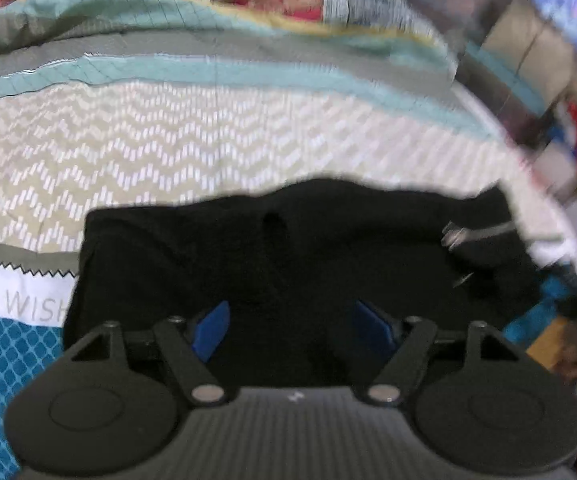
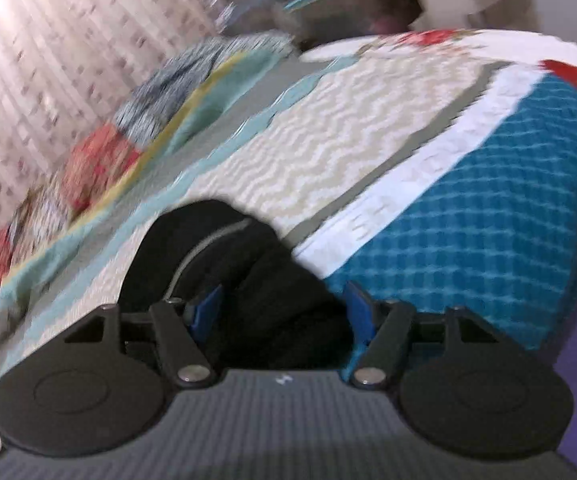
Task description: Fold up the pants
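Black pants [image 1: 288, 248] lie folded into a compact rectangle on a patterned bedspread [image 1: 168, 140]. A silver zipper [image 1: 476, 234] shows at their right side. My left gripper [image 1: 292, 330] hovers just over the near edge of the pants with its blue pads [image 1: 212, 330] wide apart and nothing between them. In the right wrist view the pants [image 2: 224, 248] show as a dark bundle with a grey seam. My right gripper [image 2: 284, 312] is open right above that bundle, its blue pads [image 2: 358, 312] on either side of the cloth. Both views are blurred.
The bedspread [image 2: 368, 128] has chevron, teal, white and floral bands and covers the whole bed. A curtain [image 2: 48, 40] hangs behind the bed. Shelves and boxes [image 1: 548, 80] stand beyond the bed's right edge.
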